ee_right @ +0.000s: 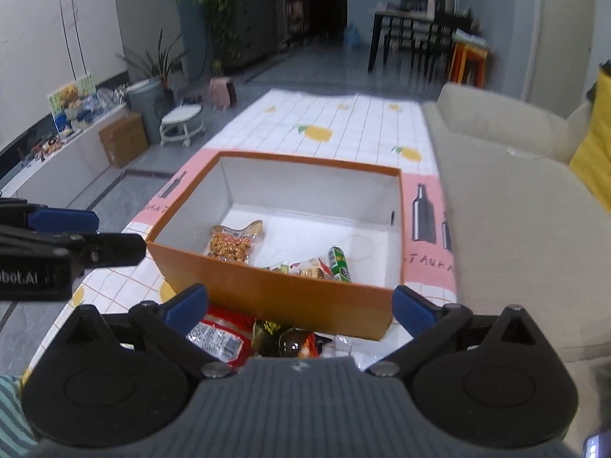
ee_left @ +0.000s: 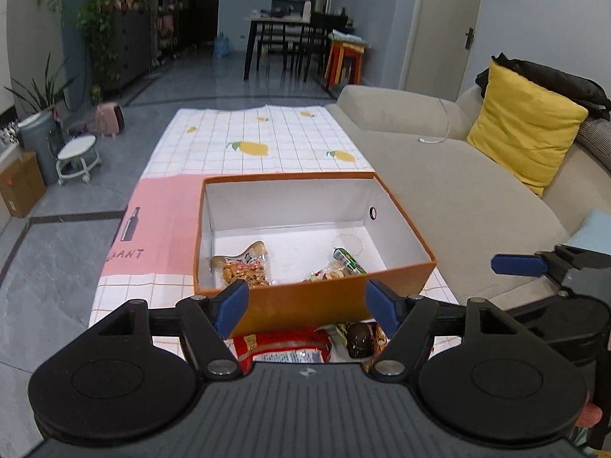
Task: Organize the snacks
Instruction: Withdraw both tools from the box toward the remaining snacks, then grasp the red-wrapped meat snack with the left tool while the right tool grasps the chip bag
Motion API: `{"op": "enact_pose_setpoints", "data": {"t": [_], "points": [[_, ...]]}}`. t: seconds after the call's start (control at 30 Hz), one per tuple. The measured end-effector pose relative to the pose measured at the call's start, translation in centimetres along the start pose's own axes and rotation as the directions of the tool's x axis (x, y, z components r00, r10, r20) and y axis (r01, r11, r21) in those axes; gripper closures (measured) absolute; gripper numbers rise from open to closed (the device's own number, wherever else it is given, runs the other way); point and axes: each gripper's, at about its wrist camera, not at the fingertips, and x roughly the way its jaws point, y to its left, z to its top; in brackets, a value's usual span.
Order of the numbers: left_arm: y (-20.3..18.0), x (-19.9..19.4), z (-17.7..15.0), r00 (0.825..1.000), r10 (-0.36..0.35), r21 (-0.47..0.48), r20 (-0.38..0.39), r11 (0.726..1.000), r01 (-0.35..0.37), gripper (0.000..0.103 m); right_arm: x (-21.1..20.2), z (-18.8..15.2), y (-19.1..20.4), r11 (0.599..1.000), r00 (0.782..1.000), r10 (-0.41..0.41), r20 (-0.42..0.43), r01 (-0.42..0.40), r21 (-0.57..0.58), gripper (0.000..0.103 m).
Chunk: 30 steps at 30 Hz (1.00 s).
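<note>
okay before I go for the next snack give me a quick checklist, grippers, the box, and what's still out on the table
1. Left gripper open and empty: ok.
2. Right gripper open and empty: ok.
3. Orange box sits upright on the table with free floor space inside: ok.
4. Snacks already dropped in, the nut pack and green tube, lie flat below the rim: ok.
5. Snacks still outside, the red packet and dark wrapped snack, lie in front of the box: not ok, still to move.
6. Whether more snacks hide under the grippers: cannot tell.
</note>
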Motion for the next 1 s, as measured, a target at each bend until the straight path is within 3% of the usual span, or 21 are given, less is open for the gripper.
{"op": "enact_pose_setpoints", "data": {"t": [0.13,0.37,0.63,0.73,1.0], "points": [[-0.4,-1.0,-2.3,0.999,0.032,0.04,0.034,0.999,-0.033,0.016,-1.3,-2.8,0.2,1.0,1.0,0.008,0.002,-0.009,0.025,0.004],[-1.3,-0.3,-6.1,1.0,0.019,0.076,-0.014,0.997,-0.018,0.018,-2.9,-7.5,0.3,0.996,0.997,-0.043,0.063,0.038,0.08,0.004],[-1.4,1.7,-10.0,0.998,0.011,0.054,-0.058,0.999,-0.008,0.02,-1.4,-11.7,-0.8,0.99,1.0,-0.007,0.001,0.007,0.142,0.004],[-1.7,2.9,-11.3,0.996,0.05,0.086,-0.077,0.995,-0.043,0.02,-0.6,-12.4,-1.0,0.988,1.0,-0.005,-0.013,0.007,0.155,0.004],[-2.0,4.7,-12.4,0.992,0.064,0.149,-0.106,0.988,-0.048,0.02,1.0,-12.4,-1.3,0.99,0.998,-0.066,-0.004,0.066,0.125,0.004]]}}
